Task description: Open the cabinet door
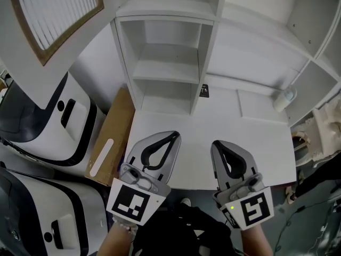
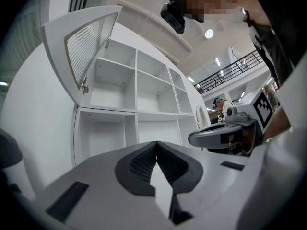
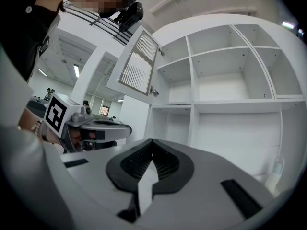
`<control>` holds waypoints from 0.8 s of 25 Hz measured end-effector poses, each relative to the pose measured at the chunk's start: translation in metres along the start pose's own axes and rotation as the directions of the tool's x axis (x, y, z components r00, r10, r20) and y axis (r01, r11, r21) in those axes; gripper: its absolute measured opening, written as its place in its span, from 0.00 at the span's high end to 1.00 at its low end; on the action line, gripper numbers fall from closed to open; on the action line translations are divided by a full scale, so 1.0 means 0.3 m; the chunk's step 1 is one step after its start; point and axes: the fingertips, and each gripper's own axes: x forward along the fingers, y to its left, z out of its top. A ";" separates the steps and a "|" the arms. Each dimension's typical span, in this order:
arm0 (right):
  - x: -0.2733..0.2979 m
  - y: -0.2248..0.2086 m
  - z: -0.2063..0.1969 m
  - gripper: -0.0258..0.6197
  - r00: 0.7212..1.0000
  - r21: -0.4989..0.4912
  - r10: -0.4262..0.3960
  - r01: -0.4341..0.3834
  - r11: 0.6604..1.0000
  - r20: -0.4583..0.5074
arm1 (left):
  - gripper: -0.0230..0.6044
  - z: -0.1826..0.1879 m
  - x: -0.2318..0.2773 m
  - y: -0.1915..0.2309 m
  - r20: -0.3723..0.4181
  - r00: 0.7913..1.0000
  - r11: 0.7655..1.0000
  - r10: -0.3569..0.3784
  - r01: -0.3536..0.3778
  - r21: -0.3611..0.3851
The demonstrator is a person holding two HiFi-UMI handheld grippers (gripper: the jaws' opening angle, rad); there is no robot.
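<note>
The white cabinet (image 1: 134, 63) is a grid of bare cubbies above a white counter (image 1: 213, 121). Its louvred door (image 1: 53, 9) stands swung open at the upper left, also seen in the left gripper view (image 2: 91, 47) and the right gripper view (image 3: 139, 63). My left gripper (image 1: 175, 135) (image 2: 157, 143) is shut and empty over the counter's front, pointing at the cubbies. Beside it my right gripper (image 1: 217, 143) (image 3: 151, 141) is shut and empty too. Neither touches the door or the cabinet.
Two white-and-black machines (image 1: 48, 127) stand at the left, with a brown cardboard sheet (image 1: 112, 137) leaning between them and the cabinet. A small white object (image 1: 284, 97) sits at the counter's back right, a small black tag (image 1: 204, 90) on the divider's foot.
</note>
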 end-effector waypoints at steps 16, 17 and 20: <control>0.002 -0.014 -0.029 0.96 1.000 0.004 0.000 0.000 1.000 -0.024 | 0.96 -0.029 0.010 0.025 -0.018 1.000 1.000 0.016 -0.016 -0.012; 0.002 -0.014 -0.031 0.96 1.000 0.004 0.000 0.000 1.000 -0.027 | 0.96 -0.030 0.011 0.028 -0.018 1.000 1.000 0.018 -0.019 -0.014; 0.007 -0.015 -0.036 0.96 0.999 0.001 0.002 -0.002 1.000 -0.033 | 0.96 -0.032 0.011 0.034 -0.017 1.000 1.000 0.023 -0.024 -0.016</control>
